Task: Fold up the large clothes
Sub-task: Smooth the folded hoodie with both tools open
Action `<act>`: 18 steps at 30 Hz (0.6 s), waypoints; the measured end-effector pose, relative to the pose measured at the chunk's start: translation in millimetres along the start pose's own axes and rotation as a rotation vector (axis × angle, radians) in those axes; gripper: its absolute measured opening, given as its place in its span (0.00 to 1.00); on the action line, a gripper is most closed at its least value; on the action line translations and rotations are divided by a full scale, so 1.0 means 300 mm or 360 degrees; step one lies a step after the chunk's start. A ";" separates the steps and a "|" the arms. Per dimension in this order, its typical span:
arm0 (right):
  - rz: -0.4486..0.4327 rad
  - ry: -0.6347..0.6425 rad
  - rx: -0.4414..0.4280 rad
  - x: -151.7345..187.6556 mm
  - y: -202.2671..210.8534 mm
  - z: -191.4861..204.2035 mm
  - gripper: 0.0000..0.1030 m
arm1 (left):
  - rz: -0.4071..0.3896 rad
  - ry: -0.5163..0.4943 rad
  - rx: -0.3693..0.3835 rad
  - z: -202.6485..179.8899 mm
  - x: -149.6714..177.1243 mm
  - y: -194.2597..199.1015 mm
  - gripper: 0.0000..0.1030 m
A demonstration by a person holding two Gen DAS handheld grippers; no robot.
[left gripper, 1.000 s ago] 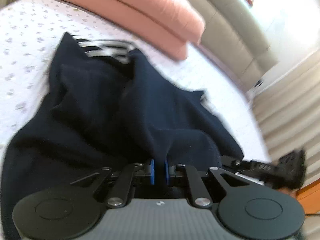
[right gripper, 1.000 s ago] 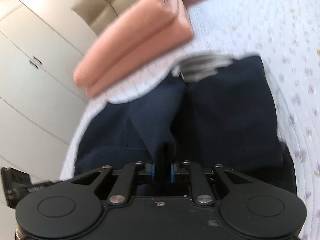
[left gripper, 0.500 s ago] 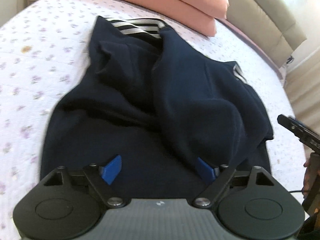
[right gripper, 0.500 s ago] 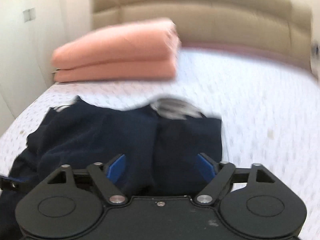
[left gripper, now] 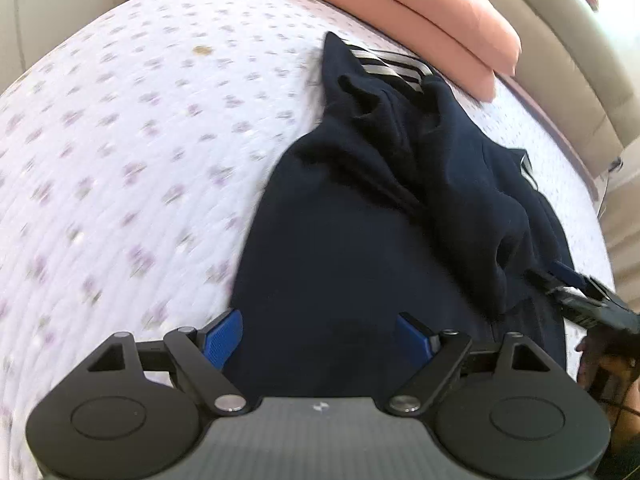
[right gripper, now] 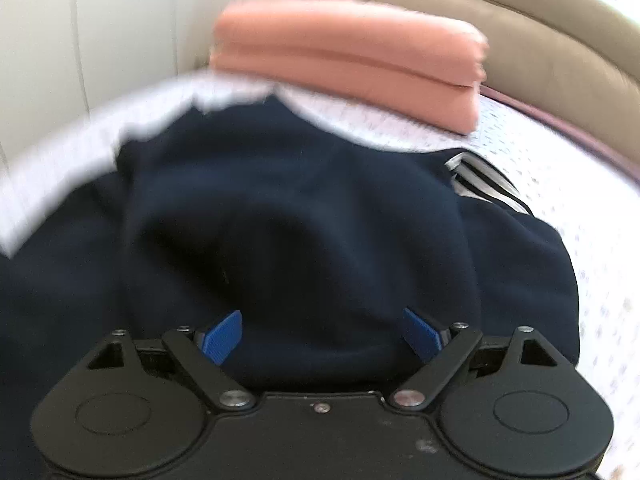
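Observation:
A dark navy garment point(left gripper: 360, 232) with a black-and-white striped band point(left gripper: 392, 66) lies rumpled and partly folded on the bed. My left gripper point(left gripper: 318, 338) is open and empty, just above the garment's near edge. My right gripper point(right gripper: 320, 334) is open and empty too, low over a bulging fold of the same garment point(right gripper: 304, 232); its striped band point(right gripper: 484, 184) shows at the right. The right gripper also shows in the left wrist view point(left gripper: 580, 300), at the garment's right edge.
The bed has a white quilt with small purple flowers point(left gripper: 120, 140). A folded salmon-pink blanket point(left gripper: 420, 12) lies at the head of the bed, also in the right wrist view point(right gripper: 352, 52). A beige padded headboard point(right gripper: 540, 32) stands behind it. White cupboard doors point(right gripper: 100, 20) are at the left.
A second ago both grippers were shut on the navy fabric. They let go and opened half a second ago. Since then both have moved, the right one lower over the garment.

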State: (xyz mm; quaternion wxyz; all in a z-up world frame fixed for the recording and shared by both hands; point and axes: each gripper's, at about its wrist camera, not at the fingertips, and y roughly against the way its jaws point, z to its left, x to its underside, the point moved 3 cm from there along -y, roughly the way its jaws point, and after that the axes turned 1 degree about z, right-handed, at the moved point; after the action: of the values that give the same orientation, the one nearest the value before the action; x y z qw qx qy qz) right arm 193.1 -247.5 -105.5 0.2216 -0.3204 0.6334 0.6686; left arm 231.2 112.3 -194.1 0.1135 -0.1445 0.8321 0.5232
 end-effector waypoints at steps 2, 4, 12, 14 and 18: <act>-0.0034 -0.0216 -0.0075 -0.004 0.054 -0.043 1.00 | 0.0003 0.0018 -0.0008 0.027 0.032 0.029 0.82; -0.0076 -0.0403 -0.0133 0.025 0.121 -0.090 1.00 | 0.0018 0.0031 -0.0006 0.051 0.066 0.049 0.82; -0.0115 -0.0733 -0.0192 0.268 0.337 -0.273 1.00 | 0.0190 0.0069 0.0047 0.101 0.244 0.112 0.56; -0.0083 -0.0824 -0.0211 0.356 0.397 -0.302 0.99 | 0.0195 0.0127 0.0050 0.124 0.290 0.133 0.57; 0.0057 -0.0905 -0.0378 0.505 0.486 -0.324 0.93 | 0.0235 0.0197 0.0090 0.145 0.384 0.161 0.56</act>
State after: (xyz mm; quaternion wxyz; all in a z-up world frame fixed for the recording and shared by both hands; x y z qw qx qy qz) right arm -0.5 -374.6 -109.2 0.3391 -0.1329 0.4689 0.8047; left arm 107.9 157.4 -211.3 0.0270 -0.1116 0.8603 0.4967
